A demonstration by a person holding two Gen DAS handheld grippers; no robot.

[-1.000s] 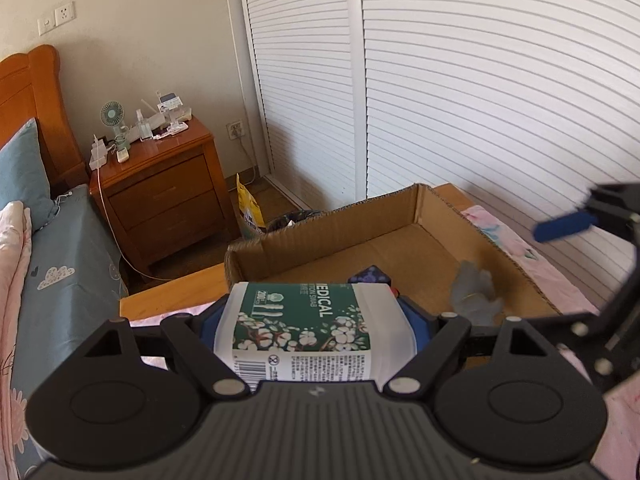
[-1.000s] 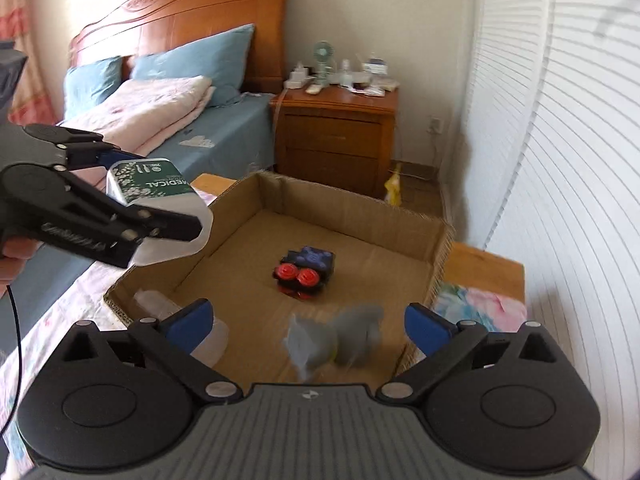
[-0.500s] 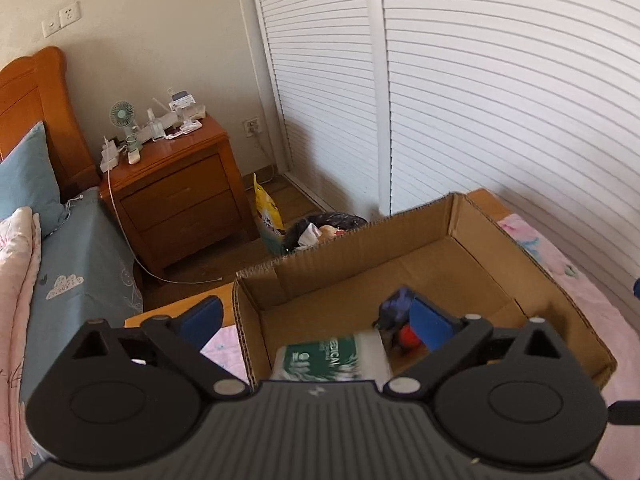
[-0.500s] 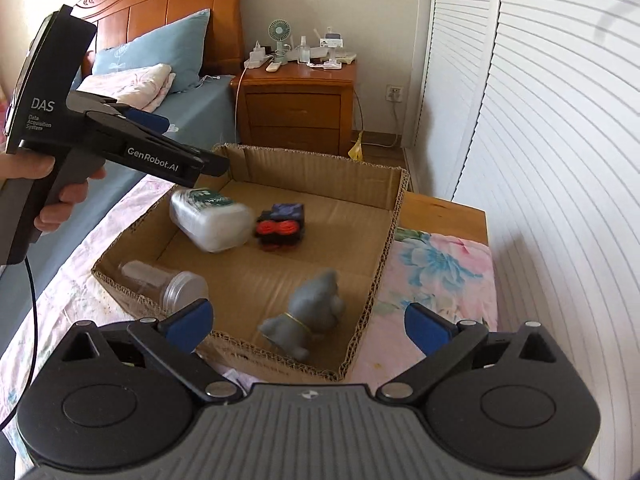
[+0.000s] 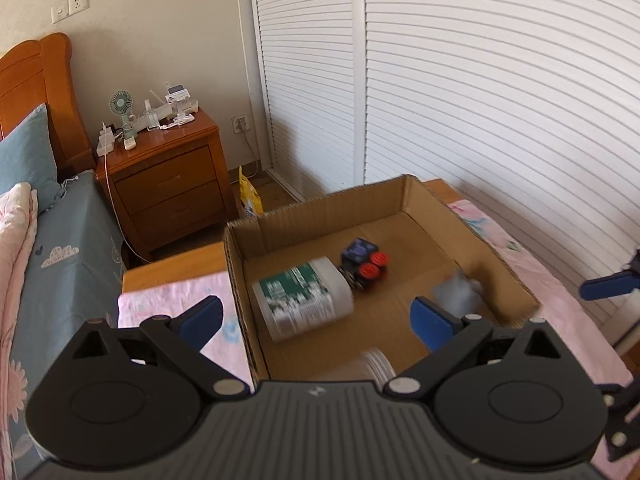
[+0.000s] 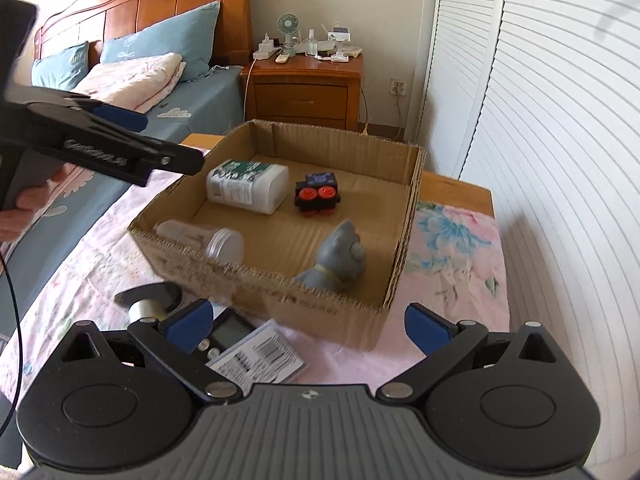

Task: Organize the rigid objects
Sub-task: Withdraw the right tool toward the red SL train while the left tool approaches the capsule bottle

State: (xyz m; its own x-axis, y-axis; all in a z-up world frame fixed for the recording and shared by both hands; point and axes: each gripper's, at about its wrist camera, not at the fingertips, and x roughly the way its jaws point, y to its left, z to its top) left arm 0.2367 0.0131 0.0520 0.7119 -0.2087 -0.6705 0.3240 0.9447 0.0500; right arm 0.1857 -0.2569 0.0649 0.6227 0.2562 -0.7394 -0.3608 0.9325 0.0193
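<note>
A shallow cardboard box (image 6: 404,240) sits on a pink floral cloth (image 6: 452,240) that covers a wooden counter (image 6: 456,190) beside the bed (image 6: 120,80). Inside the box, a white plastic bottle with a green label (image 6: 246,186) lies on its side near the far left corner, and just beside it, on its right, stands a small black toy vehicle with red wheels (image 6: 318,196); whether the two touch cannot be told. A clear jar with a pale lid (image 6: 204,236) lies on its side against the near left wall, and a grey animal figure (image 6: 338,262) lies toward the near right corner. The left tool (image 5: 316,318) hovers over the near left part of the box with its blue-padded fingers (image 5: 200,316) spread wide apart and nothing between them; the bottle (image 5: 304,300) lies on the box floor below, free of the pads. The right tool (image 6: 308,322) is held low in front of the box, its fingers likewise wide apart and empty. On the cloth in front of the box lie a roll of clear tape in a black dispenser (image 6: 148,304), a small device with a grey screen (image 6: 226,332) and a flat packet with a barcode label (image 6: 260,360). A wooden nightstand (image 6: 304,88) with a small fan (image 6: 289,26) stands behind the box.
</note>
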